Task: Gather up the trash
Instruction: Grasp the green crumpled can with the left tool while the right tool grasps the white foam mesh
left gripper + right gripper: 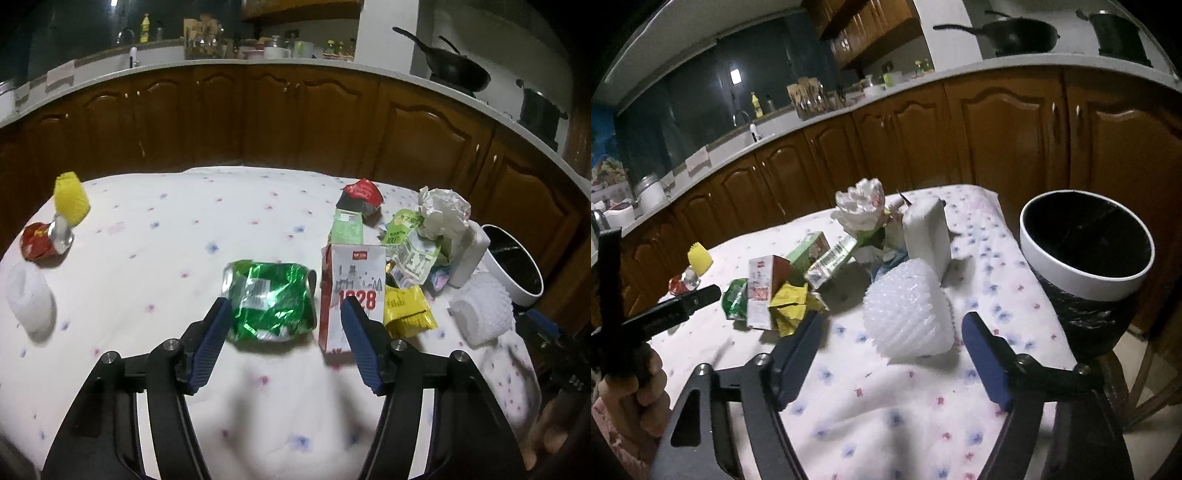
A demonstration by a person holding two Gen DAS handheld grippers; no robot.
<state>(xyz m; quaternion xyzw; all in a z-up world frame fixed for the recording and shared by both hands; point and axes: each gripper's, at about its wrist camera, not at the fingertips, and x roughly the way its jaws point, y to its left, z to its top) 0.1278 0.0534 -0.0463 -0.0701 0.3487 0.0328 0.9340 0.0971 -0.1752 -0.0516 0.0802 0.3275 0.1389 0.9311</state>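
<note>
Green crushed can (271, 301), two foam nets (482, 314) (29, 301), one bin (515, 264)

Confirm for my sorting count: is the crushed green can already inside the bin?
No, the crushed green can lies on the tablecloth, while the bin stands beside the table.

I saw a table (155, 229) with a flowery cloth; a squashed green can (271, 301), a red box (351, 291) and white foam nets (908, 314) lay on it.
</note>
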